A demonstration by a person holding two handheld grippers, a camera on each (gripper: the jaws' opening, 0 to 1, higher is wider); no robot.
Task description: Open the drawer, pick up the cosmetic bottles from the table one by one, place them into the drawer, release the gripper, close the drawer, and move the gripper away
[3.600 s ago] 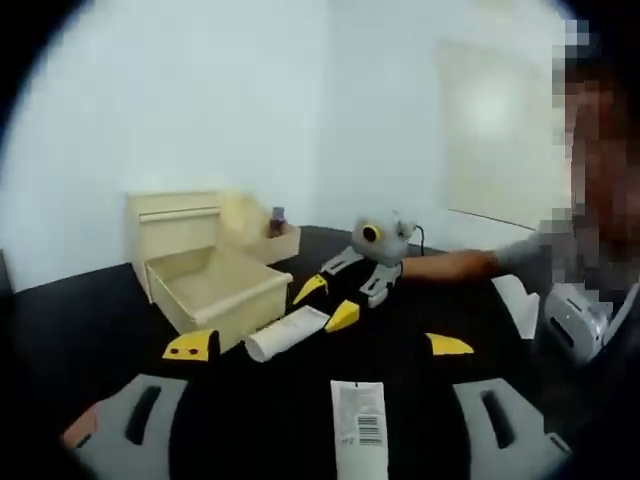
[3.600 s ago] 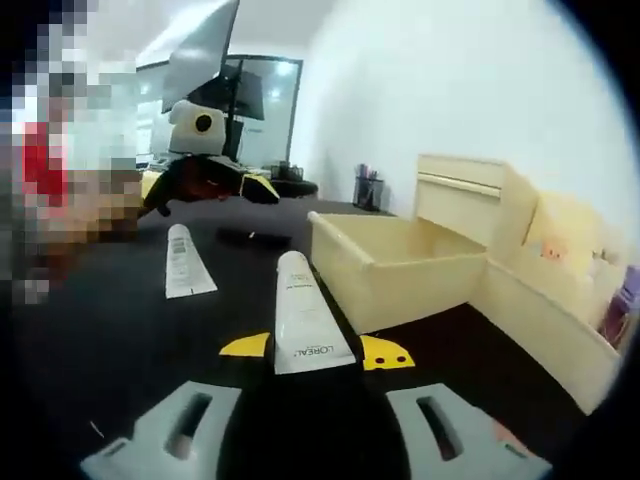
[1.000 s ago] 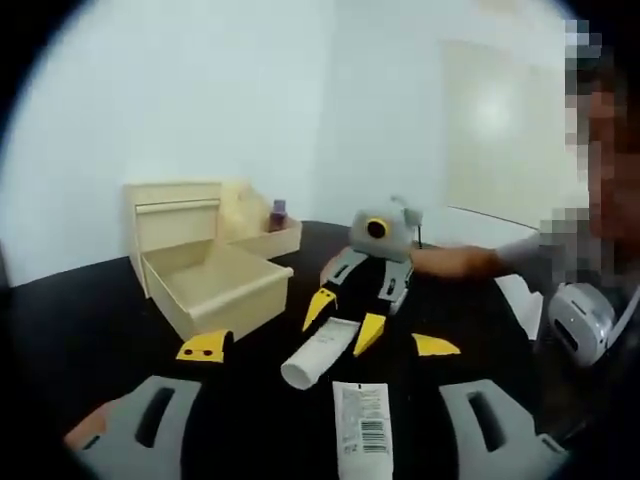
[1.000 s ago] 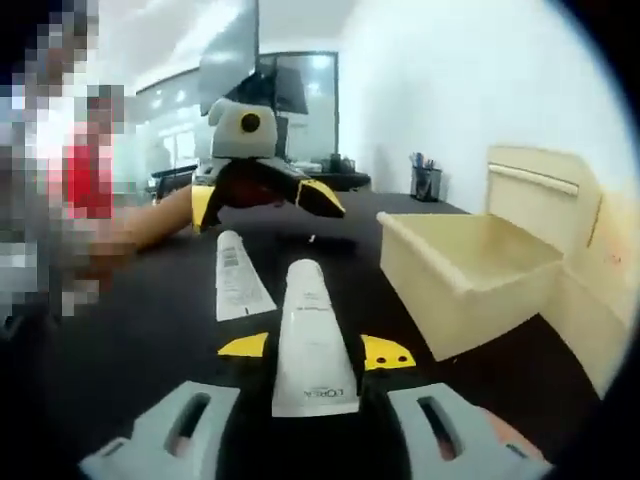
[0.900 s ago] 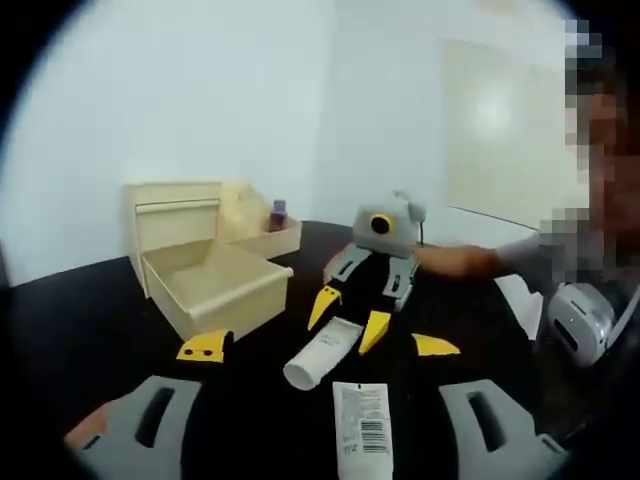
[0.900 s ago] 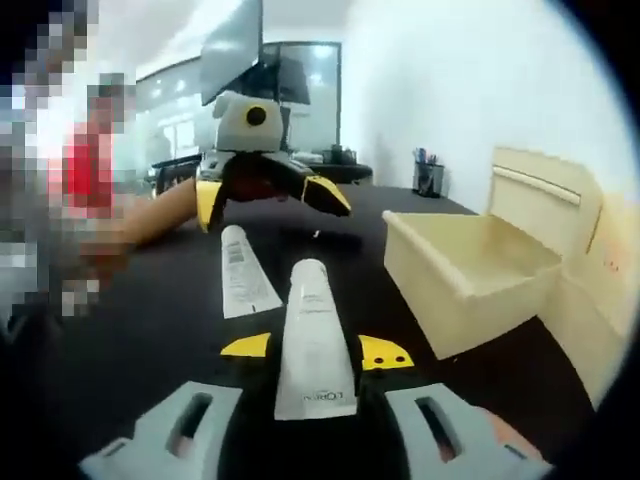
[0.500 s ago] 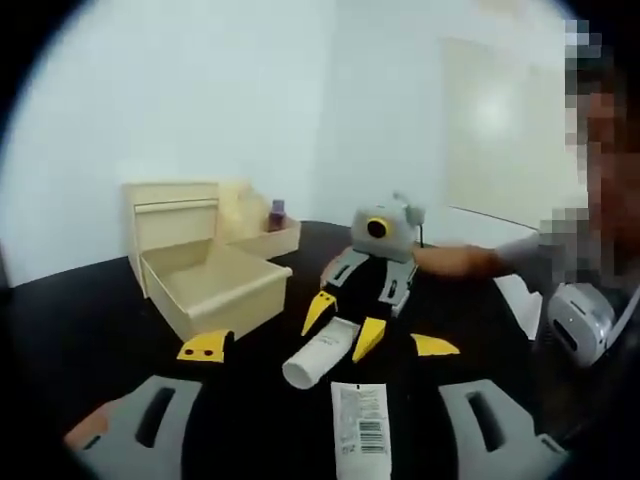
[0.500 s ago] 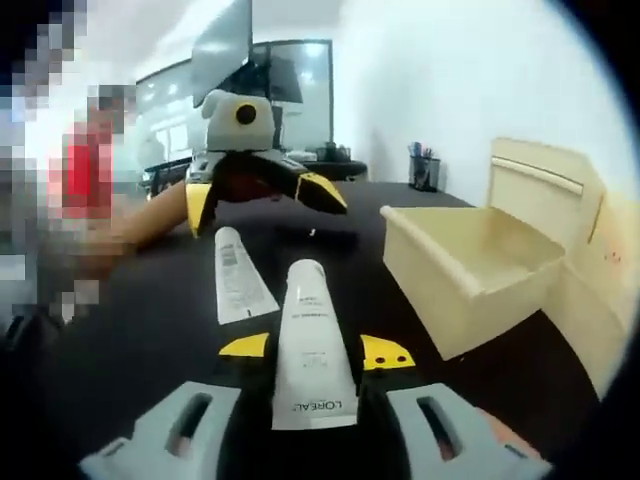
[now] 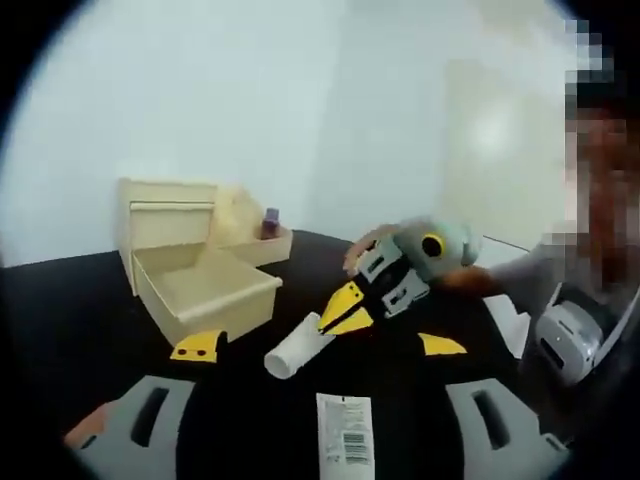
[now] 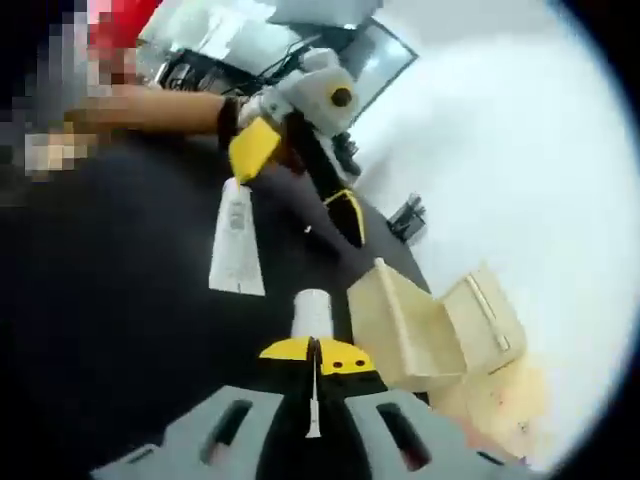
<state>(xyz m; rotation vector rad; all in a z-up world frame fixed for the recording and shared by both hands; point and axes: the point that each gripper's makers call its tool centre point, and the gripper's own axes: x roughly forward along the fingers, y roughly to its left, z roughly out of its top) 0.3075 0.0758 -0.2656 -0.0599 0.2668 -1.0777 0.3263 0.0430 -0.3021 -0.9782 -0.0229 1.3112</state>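
The right gripper (image 10: 313,352) pinched the white plastic tube (image 10: 312,315)—best carried level toward the open cream wooden drawer (image 10: 400,325) at two o'clock; the left gripper (image 9: 315,345) stood spread.

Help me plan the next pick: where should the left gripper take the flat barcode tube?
Mid-body, across the long edges of the barcode tube, coming from above: it lies flat on the table, lengthwise between the left gripper's open jaws.

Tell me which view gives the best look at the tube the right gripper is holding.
The left gripper view: the white tube appears from the side, with the right gripper pinching its tail end. In the right gripper view the tube is seen edge-on between the shut jaws, only its cap end clear.
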